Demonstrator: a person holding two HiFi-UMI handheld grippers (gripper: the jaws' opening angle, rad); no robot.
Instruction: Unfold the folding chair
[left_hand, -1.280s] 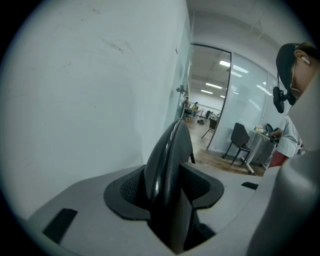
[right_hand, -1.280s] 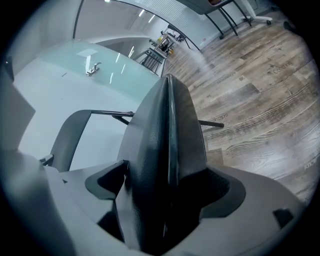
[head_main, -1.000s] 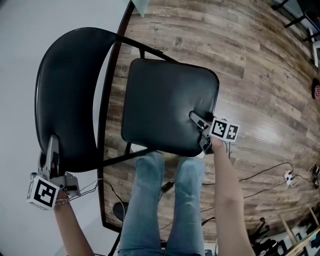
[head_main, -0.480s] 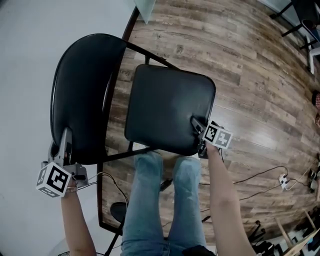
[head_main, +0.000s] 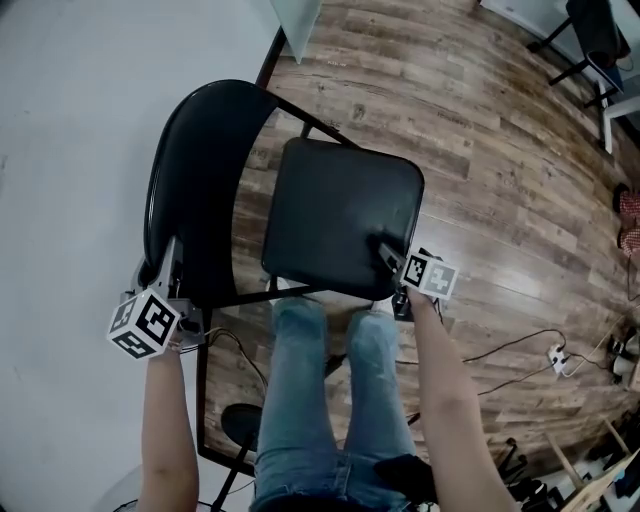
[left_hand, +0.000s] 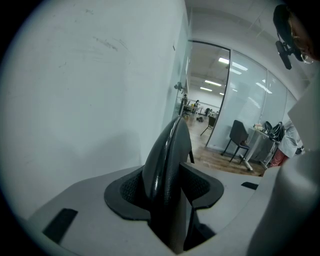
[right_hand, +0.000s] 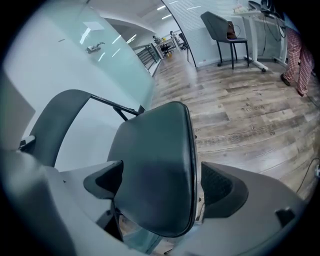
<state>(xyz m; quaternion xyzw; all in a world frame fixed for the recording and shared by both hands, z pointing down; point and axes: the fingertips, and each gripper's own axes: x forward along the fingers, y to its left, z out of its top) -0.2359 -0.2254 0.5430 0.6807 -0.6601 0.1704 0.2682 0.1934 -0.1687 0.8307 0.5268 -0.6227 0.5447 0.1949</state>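
Observation:
The black folding chair stands open against a white wall. Its curved backrest (head_main: 195, 180) is at the left and its padded seat (head_main: 335, 210) is in the middle. My left gripper (head_main: 165, 262) is shut on the backrest's near edge. In the left gripper view that edge (left_hand: 167, 150) is pinched between the pads of the left gripper (left_hand: 167, 200). My right gripper (head_main: 390, 262) straddles the seat's front right corner, one finger on top and one underneath. In the right gripper view the seat (right_hand: 155, 150) fills the wide gap of the right gripper (right_hand: 160, 182).
A person's legs in jeans (head_main: 320, 400) stand just before the seat. The wooden floor (head_main: 500, 180) spreads to the right, with cables and a power strip (head_main: 555, 355) on it. A white wall (head_main: 70, 150) lies at the left. Another chair and a desk (right_hand: 222, 25) stand far off.
The head view has swung, so the chair sits further right in the picture. My right gripper has risen a little, still on the seat corner. The left gripper stays on the backrest.

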